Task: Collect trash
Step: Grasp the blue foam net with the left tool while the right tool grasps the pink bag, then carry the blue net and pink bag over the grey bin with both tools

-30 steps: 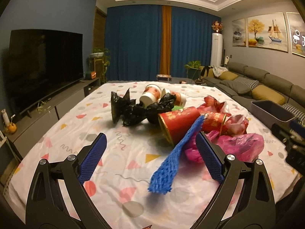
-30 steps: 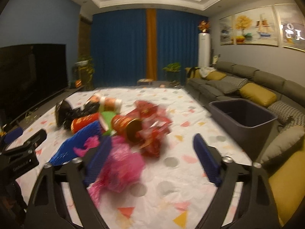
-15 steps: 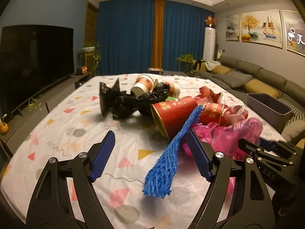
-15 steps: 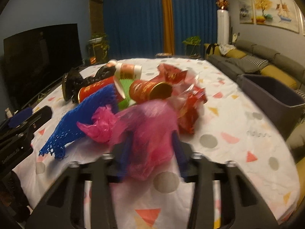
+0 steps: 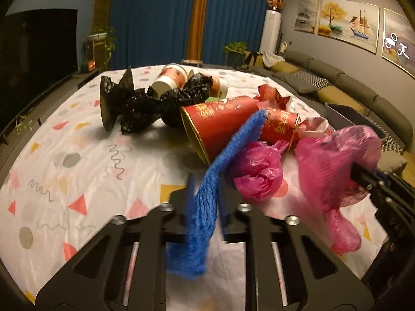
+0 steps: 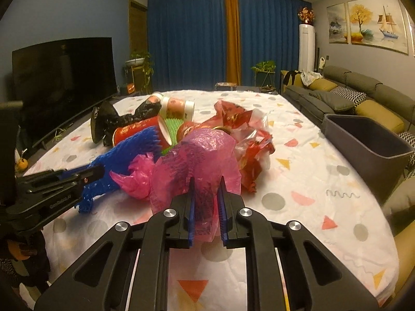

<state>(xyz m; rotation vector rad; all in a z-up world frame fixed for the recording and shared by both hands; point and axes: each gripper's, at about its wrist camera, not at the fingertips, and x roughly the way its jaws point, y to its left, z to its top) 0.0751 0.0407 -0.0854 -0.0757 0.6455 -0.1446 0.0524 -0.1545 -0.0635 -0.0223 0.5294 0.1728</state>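
A heap of trash lies on the patterned tablecloth [image 5: 85, 171]. My left gripper [image 5: 205, 189] is closing its jaws, and the pads press on a blue foam net [image 5: 228, 150] that leans on a red paper cup [image 5: 220, 121]. The jaws of my right gripper [image 6: 206, 184] are closing too, and they pinch the near side of a pink plastic bag [image 6: 197, 153]. That same pink bag [image 5: 334, 160] shows in the left wrist view, bunched at the right gripper's tip. The left gripper [image 6: 96, 173] holds the blue net [image 6: 122, 153] just left of the bag.
Behind lie a black plastic bag [image 5: 145, 106], paper cups [image 5: 171, 77], a second red cup [image 5: 280, 127], red wrappers [image 6: 249, 129] and a green foam piece [image 6: 173, 127]. A grey bin [image 6: 363, 140] stands at the table's right edge, before the sofa [image 6: 363, 96]. A TV [image 6: 64, 77] is at the left.
Both grippers came forward and down and went from wide open to closed: the left onto the blue net, the right onto the pink bag, which now bulges up.
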